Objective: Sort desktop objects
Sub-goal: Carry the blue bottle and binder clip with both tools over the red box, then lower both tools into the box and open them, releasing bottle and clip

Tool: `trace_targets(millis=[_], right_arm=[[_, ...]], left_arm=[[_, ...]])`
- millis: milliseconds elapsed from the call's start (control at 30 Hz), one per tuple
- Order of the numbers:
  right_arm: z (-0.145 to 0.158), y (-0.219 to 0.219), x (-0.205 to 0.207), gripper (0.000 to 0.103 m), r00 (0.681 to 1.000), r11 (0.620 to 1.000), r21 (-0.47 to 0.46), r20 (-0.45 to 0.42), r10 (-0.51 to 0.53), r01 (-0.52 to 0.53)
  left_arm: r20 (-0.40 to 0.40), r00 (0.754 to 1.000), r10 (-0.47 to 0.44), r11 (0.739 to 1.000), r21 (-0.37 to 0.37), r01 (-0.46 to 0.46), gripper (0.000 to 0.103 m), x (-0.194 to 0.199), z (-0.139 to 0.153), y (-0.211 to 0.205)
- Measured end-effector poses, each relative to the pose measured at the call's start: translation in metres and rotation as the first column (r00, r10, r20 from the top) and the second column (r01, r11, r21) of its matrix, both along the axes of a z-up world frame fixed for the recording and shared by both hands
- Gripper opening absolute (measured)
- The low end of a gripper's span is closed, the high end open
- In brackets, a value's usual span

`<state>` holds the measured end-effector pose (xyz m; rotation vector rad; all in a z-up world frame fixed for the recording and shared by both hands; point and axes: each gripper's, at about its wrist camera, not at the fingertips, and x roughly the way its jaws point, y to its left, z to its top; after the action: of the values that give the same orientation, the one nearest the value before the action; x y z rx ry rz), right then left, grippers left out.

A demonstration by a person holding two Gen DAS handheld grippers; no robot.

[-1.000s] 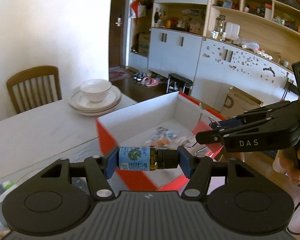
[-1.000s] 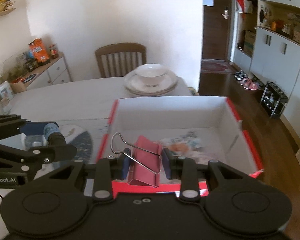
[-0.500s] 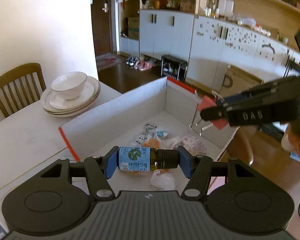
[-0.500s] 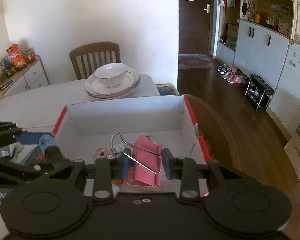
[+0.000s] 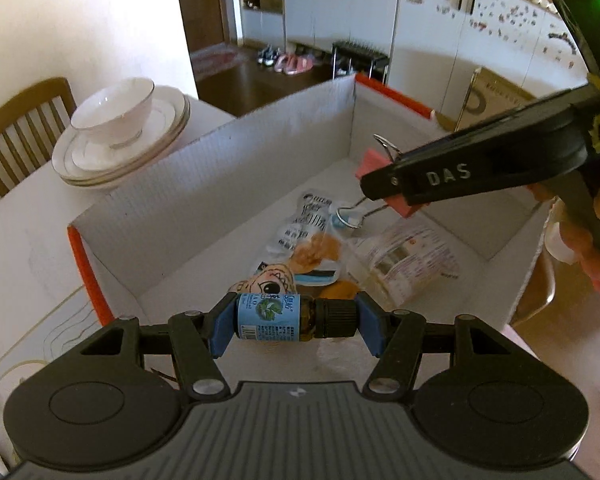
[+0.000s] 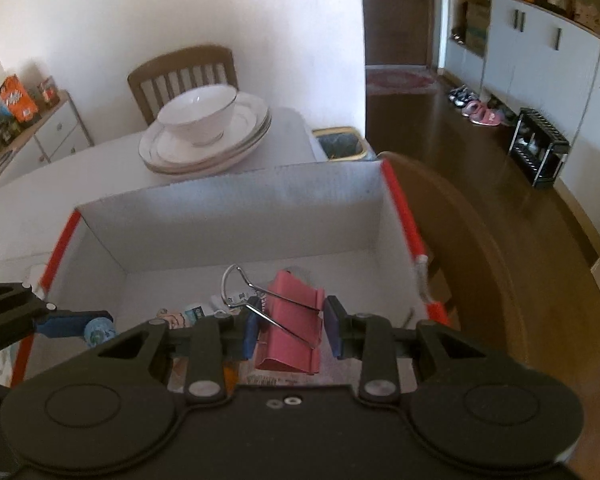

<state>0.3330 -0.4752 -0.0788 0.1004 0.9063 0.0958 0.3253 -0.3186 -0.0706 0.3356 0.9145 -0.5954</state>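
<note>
left fingers (image 5: 296,326) – clamped on small bottle (image 5: 288,317) | right fingers (image 6: 292,330) – clamped on pink binder clip (image 6: 292,328) | both over box (image 5: 220,168)

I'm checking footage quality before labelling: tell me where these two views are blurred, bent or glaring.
Left wrist view: sharp on the bottle and box; fisheye bends the cupboards; a green light flares top right. Right wrist view: softer throughout, the chair and box rim smeared, the floor glaring with daylight; the pink clip stays readable.

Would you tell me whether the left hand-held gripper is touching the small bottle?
Touching: the left wrist view shows the left hand-held gripper with both blue pads pressed against the small bottle's ends.
</note>
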Motion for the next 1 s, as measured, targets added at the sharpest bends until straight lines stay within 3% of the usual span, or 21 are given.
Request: trace_targets(millis=[267,500,667,867,1000], right_arm=[[-0.017,0.011,0.020,0.032,0.997,0.999,-0.033,-0.065,0.036,-0.038],[-0.025,0.014,0.029,0.032,0.987,0.996,-0.046,-0.149,0.062,-0.070],[-0.026,0.015,0.030,0.031,0.984,0.996,-0.045,-0.165,0.064,-0.072],[-0.023,0.011,0.028,0.039,0.986,0.998,-0.039,-0.159,0.050,-0.057],[-0.015,0.007,0.021,0.049,0.990,0.998,-0.028,-0.137,0.045,-0.049]], left_arm=[[-0.104,0.995,-0.002,0.999,0.050,0.008,0.061,0.014,-0.016,-0.007],[-0.222,0.975,0.012,0.997,0.071,0.004,0.061,0.027,-0.024,-0.008],[-0.261,0.965,0.014,0.997,0.083,0.008,0.061,0.031,-0.026,-0.010],[-0.256,0.967,0.005,0.997,0.075,0.014,0.064,0.028,-0.023,-0.007],[-0.189,0.982,-0.011,0.999,0.049,0.021,0.068,0.018,-0.011,-0.002]])
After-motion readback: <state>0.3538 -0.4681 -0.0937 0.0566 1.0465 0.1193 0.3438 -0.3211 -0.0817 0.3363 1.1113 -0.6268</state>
